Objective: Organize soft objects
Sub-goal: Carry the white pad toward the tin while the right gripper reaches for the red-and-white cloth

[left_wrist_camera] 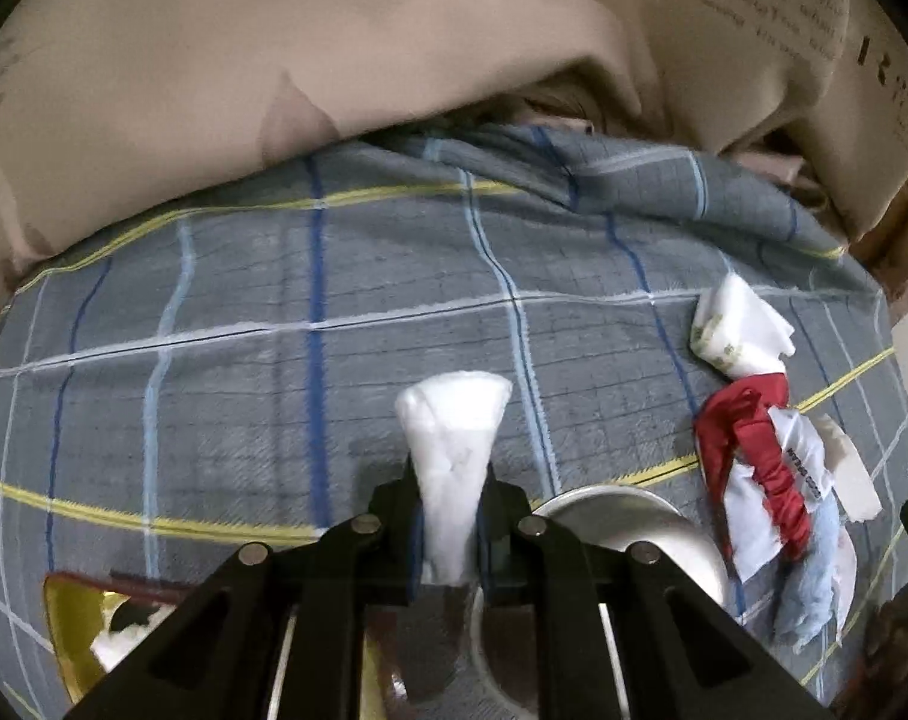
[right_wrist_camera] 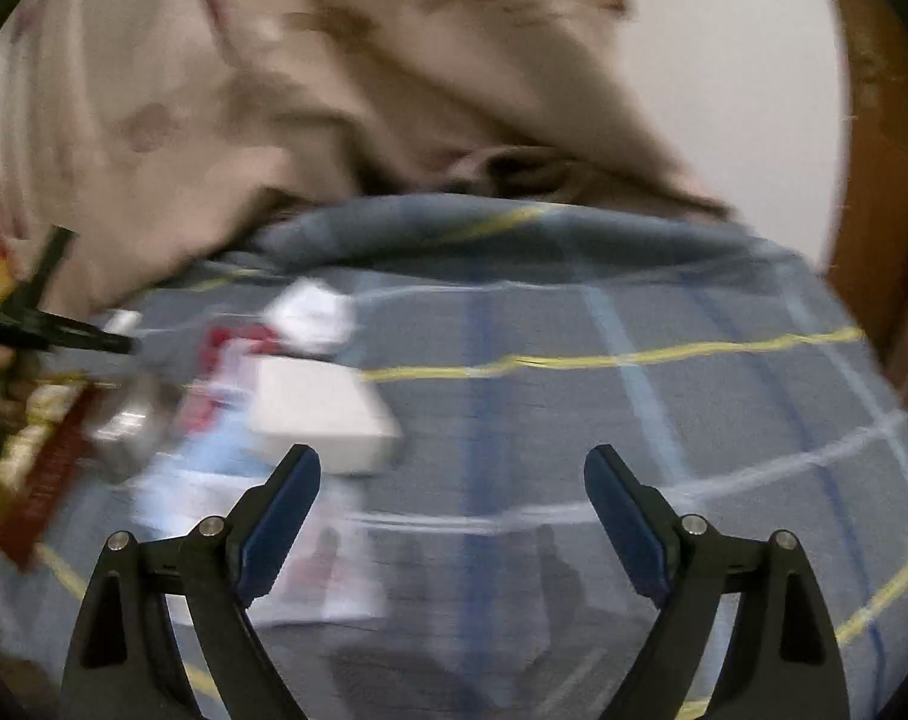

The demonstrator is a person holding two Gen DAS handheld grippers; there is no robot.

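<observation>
The left claw (left_wrist_camera: 451, 531) is clamped on a white wad of soft padding (left_wrist_camera: 454, 450), which stands up between its fingers above the grey plaid bedsheet (left_wrist_camera: 244, 360). The wad looks light and squashy; pinched at its narrow lower end it flares out above the grip, so it probably needs little force and should not slip, though a loose hold near its edge could let fibres tear away.

Right of the wad on the sheet lies a heap of small soft things: a white printed sponge (left_wrist_camera: 739, 333), a red cloth strip (left_wrist_camera: 754, 456) and a pale blue rag (left_wrist_camera: 811, 594), touching one another. These are limp and would likely be best pinched at a bunched fold. A steel bowl (left_wrist_camera: 634, 516) sits just behind the claw.

The right claw (right_wrist_camera: 452, 510) hangs wide and empty over the sheet, with the same heap, blurred, to its left.
</observation>
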